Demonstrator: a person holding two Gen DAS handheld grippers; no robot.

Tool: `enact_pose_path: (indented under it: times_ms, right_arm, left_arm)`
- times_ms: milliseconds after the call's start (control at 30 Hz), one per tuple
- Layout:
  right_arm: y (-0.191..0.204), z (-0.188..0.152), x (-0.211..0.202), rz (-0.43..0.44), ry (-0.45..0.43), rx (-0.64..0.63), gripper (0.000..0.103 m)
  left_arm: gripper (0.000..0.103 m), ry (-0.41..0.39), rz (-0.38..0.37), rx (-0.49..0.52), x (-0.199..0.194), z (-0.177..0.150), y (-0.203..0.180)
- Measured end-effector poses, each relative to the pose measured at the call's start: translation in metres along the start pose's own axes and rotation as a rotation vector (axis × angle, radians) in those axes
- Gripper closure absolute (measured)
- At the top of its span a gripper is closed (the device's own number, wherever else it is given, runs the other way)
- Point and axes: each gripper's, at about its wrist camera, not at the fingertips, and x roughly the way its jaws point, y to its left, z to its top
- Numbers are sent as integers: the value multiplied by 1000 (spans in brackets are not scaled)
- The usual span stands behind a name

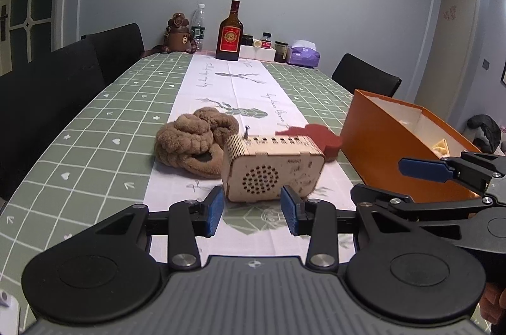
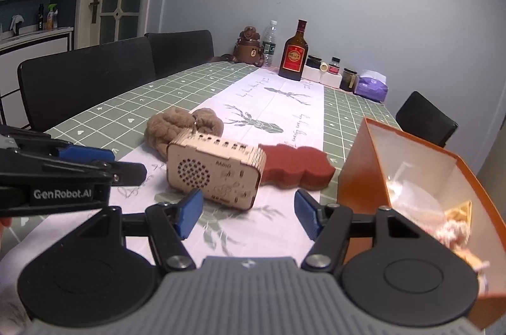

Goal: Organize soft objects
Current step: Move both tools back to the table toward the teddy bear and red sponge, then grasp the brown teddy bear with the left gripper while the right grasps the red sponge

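Currently I am holding both grippers, left gripper (image 1: 252,213) and right gripper (image 2: 248,213), open and empty. Behind the wooden radio (image 1: 272,167), the brown plush (image 1: 196,139) is lying on the table: light, compressible; pinching a thick fold appears best.

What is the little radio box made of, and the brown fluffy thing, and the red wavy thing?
The radio box looks like thin pale plywood: matt, with darker cut edges and punched speaker holes. The brown fluffy thing looks like plush fabric, with a deep fuzzy pile in soft folds. The red wavy thing is probably sponge or foam: dull, grainy and thick, though I can't be sure.
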Motion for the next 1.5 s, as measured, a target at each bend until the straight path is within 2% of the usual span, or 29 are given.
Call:
enact_pose_path:
  times_ms: [267,400,500,667,767,833,967,1033,1100,1300,1400,1500]
  right_arm:
    - [-28,29,34,47,95,1,39]
    - [-41,49,48,92,153,-9,39]
    - [-51,66,63,144,199,6,39]
    - [-65,97,94,182,265,30,39]
    - [-68,112,117,195,311,29,38]
    - [-74,119,137,185,357,73,37]
    - [-82,120,172,195,447,193,34]
    - [-81,117,187,194,495,219,33]
    - [-80,111,200,184,544,236,33]
    - [-86,95,226,158,634,329,33]
    - [-86,93,233,135,635,351,20]
    - [-83,92,236,109,640,347,19]
  left_arm:
    - [57,0,5,-30,21,26,17]
    - [57,57,8,-36,34,48,22]
    - [54,106,11,-7,46,68,25]
    - [48,187,32,57,75,102,28]
    - [41,229,76,135,94,115,22]
    - [35,227,86,176,108,119,20]
    - [32,299,79,200,141,121,29]
    - [27,338,80,210,155,118,34]
    - [27,386,94,218,169,114,40]
    - [25,414,91,220,187,103,49]
    - [23,423,121,250,193,99,48]
    - [23,424,136,251,198,96,49]
